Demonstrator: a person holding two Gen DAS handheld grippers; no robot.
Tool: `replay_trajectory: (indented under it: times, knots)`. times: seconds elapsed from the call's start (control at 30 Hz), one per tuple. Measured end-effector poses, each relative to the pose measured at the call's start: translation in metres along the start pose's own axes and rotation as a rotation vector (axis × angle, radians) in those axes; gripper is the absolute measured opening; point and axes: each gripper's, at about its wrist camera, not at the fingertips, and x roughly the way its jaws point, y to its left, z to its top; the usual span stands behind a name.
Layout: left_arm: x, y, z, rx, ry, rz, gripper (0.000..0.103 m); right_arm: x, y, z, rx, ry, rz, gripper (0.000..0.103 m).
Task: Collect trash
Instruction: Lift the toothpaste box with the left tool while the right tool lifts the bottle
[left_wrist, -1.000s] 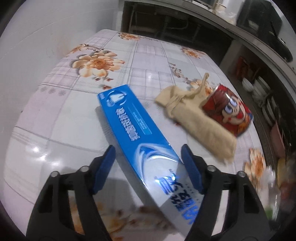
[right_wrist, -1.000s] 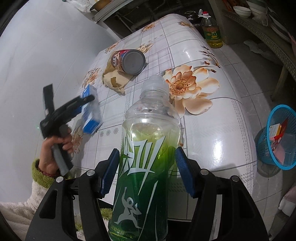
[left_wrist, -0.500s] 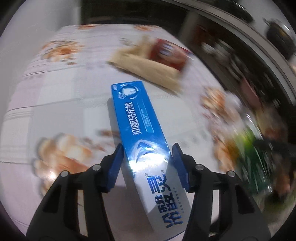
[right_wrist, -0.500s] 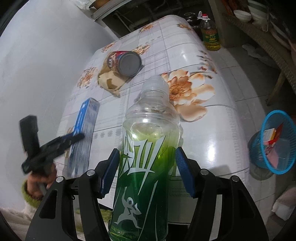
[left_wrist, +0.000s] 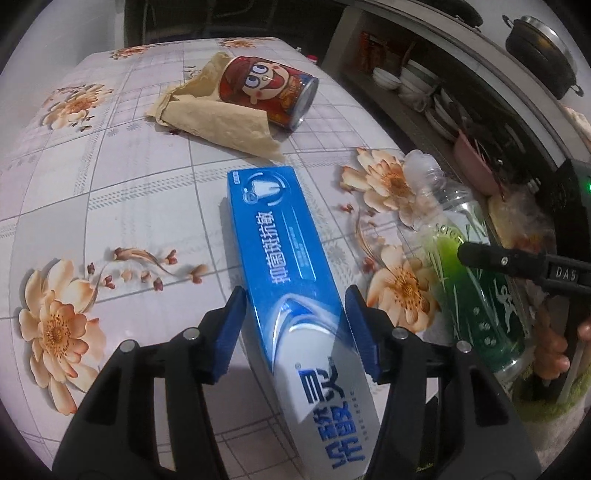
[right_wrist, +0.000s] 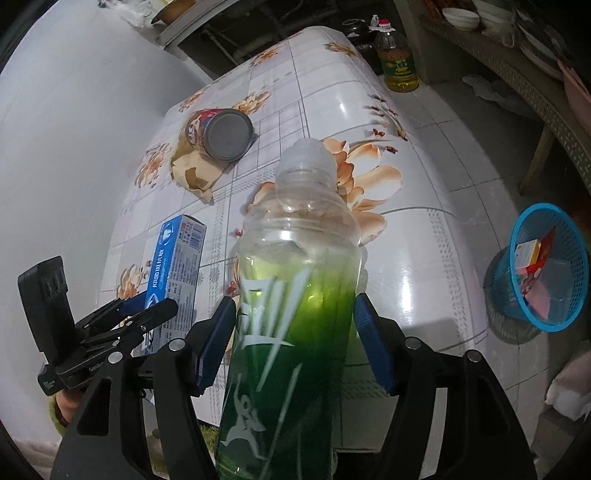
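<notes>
Glossy cardboard box (left_wrist: 284, 258); clear plastic bottle (right_wrist: 295, 295); crinkled paper (left_wrist: 221, 118); glossy tablecloth (left_wrist: 129, 184).

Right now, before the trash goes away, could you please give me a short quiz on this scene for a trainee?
1. Choose: the left tongs grip A) a toothpaste box, B) a spoon, C) a cup.
2. True or false: the red cartoon can lies on its side on the floral table.
3. Fill in: the blue basket stands on the ____.
Key: 1 A; 2 true; 3 floor.
</notes>
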Motion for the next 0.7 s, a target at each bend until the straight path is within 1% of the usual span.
replay_trajectory:
  times: [0.13,0.23,0.3,0.33,0.47,0.7]
  knots:
    - [0.004,-0.003,0.002,0.009,-0.008,0.034,0.053,0.009,-0.006,0.0,0.036,0.013,0.004,0.064]
    - [0.006,-0.007,0.004,0.021,-0.015,0.061,0.052,0.008,-0.008,0.0,0.043,0.002,0.015,0.064]
    - [0.008,-0.01,0.004,0.03,-0.018,0.074,0.052,0.006,-0.008,-0.001,0.039,-0.002,0.02,0.061]
    - [0.008,-0.011,0.004,0.033,-0.02,0.077,0.052,0.005,-0.008,-0.002,0.037,-0.002,0.023,0.06]
    - [0.008,-0.016,0.002,0.056,-0.014,0.058,0.052,0.002,-0.008,-0.002,0.033,-0.003,0.016,0.06]
    - [0.011,-0.024,0.0,0.093,-0.008,0.084,0.052,0.002,-0.01,0.001,0.049,-0.003,0.021,0.06]
